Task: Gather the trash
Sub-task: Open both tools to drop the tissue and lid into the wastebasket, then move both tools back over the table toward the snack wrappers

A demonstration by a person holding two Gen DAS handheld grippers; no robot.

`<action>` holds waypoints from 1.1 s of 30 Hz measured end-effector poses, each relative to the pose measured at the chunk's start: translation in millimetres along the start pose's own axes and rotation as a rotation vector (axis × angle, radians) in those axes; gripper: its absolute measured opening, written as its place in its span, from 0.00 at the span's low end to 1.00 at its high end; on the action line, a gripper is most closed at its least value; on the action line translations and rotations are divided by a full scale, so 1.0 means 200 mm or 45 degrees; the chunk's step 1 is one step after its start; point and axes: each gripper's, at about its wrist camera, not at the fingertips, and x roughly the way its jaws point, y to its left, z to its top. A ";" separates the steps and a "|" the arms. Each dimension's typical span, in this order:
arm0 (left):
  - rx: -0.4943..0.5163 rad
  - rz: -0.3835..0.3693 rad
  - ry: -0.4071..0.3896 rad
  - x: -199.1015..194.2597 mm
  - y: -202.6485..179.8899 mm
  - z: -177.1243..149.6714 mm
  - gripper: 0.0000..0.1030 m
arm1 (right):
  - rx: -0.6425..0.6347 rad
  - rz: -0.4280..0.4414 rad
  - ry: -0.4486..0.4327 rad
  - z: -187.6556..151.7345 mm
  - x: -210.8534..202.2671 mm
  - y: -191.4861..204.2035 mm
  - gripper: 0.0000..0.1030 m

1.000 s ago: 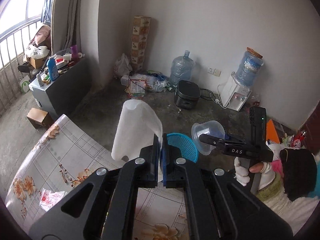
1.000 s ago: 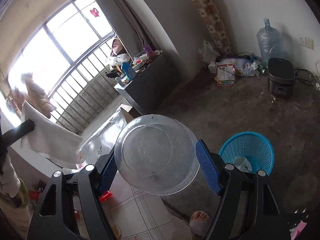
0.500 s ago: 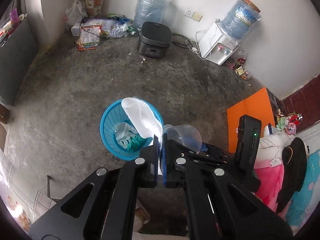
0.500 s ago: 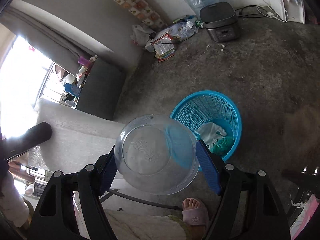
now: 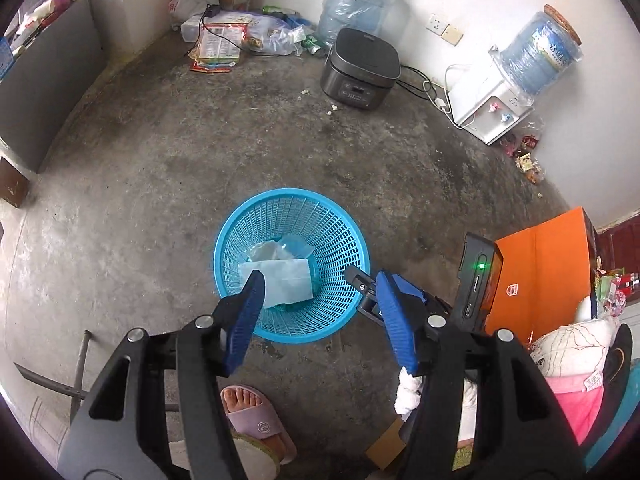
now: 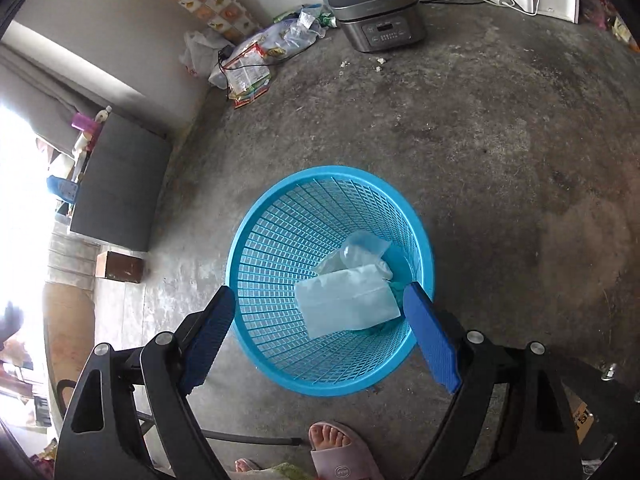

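Concrete floor (image 5: 240, 152), stained and bare, fills most of what we see, running to white walls where a dark rice cooker (image 5: 360, 70), a water dispenser (image 5: 496, 108) and a heap of packets and bags (image 5: 240, 38) sit along the far edge. We look down on a blue mesh basket (image 6: 280, 240) standing on the floor, just beyond a slippered foot (image 6: 340, 452). Inside it lie a white tissue (image 6: 348, 304) and a clear plastic container (image 6: 356, 250). Our left claw (image 5: 320, 300) has just been opening, its jaws apart with nothing between them. Our right claw (image 6: 320, 320) has also just been opening, spread wide and empty above the basket's near rim.
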 end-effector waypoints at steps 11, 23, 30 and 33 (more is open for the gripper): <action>-0.024 -0.020 -0.491 -0.87 0.09 -0.26 0.81 | -0.278 0.029 -0.458 -0.23 -0.69 0.45 0.85; -0.220 0.236 -0.868 -1.63 0.38 -0.90 0.87 | -0.761 -0.005 -0.804 -0.70 -1.21 0.97 0.94; -0.376 0.392 -0.953 -1.85 0.56 -1.22 0.87 | -0.935 0.074 -0.781 -0.95 -1.27 1.16 0.94; -0.407 0.460 -0.994 -1.94 0.61 -1.32 0.87 | -0.991 0.134 -0.758 -1.03 -1.30 1.23 0.94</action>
